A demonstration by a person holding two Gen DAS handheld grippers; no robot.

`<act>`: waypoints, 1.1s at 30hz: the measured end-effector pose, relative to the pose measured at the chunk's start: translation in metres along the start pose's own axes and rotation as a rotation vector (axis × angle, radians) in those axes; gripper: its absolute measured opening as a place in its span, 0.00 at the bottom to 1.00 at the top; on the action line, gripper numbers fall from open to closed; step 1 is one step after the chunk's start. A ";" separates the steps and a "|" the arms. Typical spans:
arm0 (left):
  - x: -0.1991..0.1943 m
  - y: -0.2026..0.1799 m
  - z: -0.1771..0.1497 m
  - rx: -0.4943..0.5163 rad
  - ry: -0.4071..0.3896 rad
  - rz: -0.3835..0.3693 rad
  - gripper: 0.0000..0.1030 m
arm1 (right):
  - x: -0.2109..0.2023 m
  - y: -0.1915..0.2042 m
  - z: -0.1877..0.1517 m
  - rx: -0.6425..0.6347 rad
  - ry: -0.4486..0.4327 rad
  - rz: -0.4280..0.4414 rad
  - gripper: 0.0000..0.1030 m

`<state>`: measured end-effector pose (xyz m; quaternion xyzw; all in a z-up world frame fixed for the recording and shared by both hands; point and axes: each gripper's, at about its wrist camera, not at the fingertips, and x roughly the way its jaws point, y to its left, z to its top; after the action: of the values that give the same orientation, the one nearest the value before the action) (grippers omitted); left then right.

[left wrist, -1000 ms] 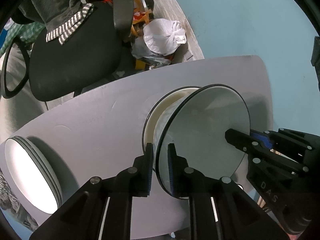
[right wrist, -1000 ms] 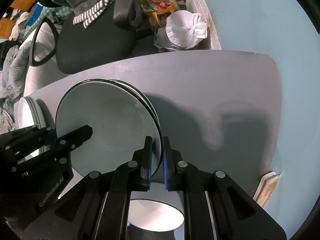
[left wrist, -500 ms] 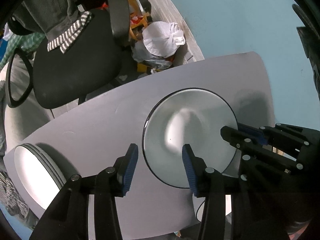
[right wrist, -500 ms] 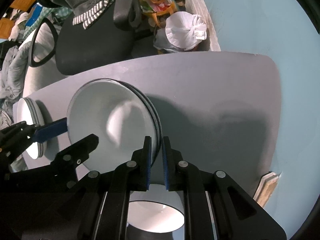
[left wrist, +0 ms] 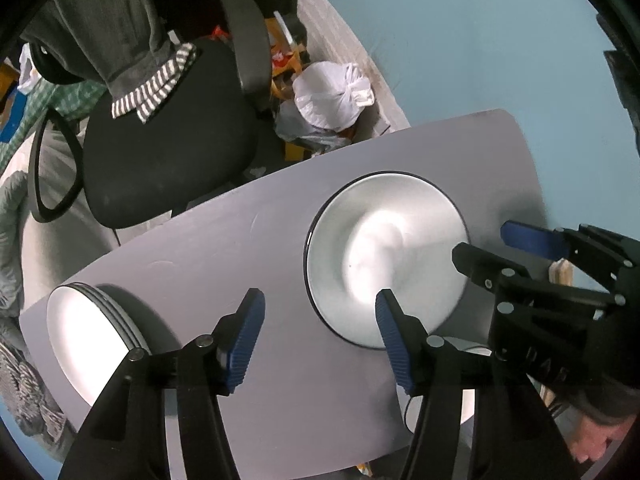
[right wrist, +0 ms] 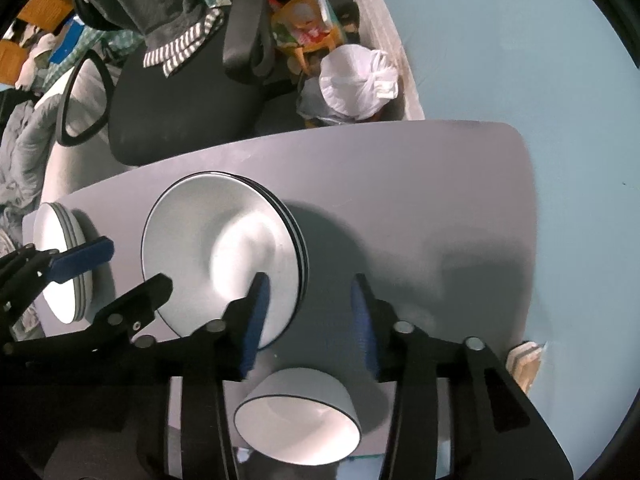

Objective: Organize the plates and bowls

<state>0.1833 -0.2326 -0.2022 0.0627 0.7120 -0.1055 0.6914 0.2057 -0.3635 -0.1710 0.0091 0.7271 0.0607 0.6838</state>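
A stack of white, dark-rimmed plates [left wrist: 384,256] [right wrist: 224,252] lies in the middle of the grey table [left wrist: 224,248] [right wrist: 420,200]. A second stack of white plates [left wrist: 88,340] [right wrist: 60,268] lies at the table's left end. A white bowl [right wrist: 298,420] stands at the near edge, below my right gripper. My left gripper [left wrist: 320,340] is open and empty, just left of the middle stack. My right gripper [right wrist: 310,320] is open and empty at the stack's near right rim; it also shows in the left wrist view [left wrist: 492,248].
A black office chair [left wrist: 168,160] [right wrist: 192,112] with striped clothing stands behind the table. A white tied bag [left wrist: 332,96] [right wrist: 356,80] lies on the floor by the blue wall. A wooden piece [right wrist: 524,364] sticks out at the table's right edge.
Both grippers were shut on a plate held on edge. The plate now lies flat on the middle stack, and both grippers have opened and drawn back.
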 end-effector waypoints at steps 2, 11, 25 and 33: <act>-0.007 0.000 -0.004 0.000 -0.020 0.012 0.58 | -0.006 0.000 -0.003 0.001 -0.018 -0.001 0.51; -0.043 0.000 -0.031 -0.014 -0.122 0.012 0.66 | -0.043 0.003 -0.023 0.010 -0.117 -0.013 0.58; -0.084 -0.002 -0.066 -0.003 -0.265 -0.038 0.73 | -0.090 0.012 -0.061 0.012 -0.267 -0.059 0.67; -0.083 -0.003 -0.081 0.017 -0.264 -0.046 0.73 | -0.101 0.015 -0.084 0.031 -0.301 -0.066 0.67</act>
<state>0.1068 -0.2116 -0.1177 0.0378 0.6151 -0.1345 0.7760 0.1277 -0.3649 -0.0643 0.0047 0.6171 0.0250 0.7865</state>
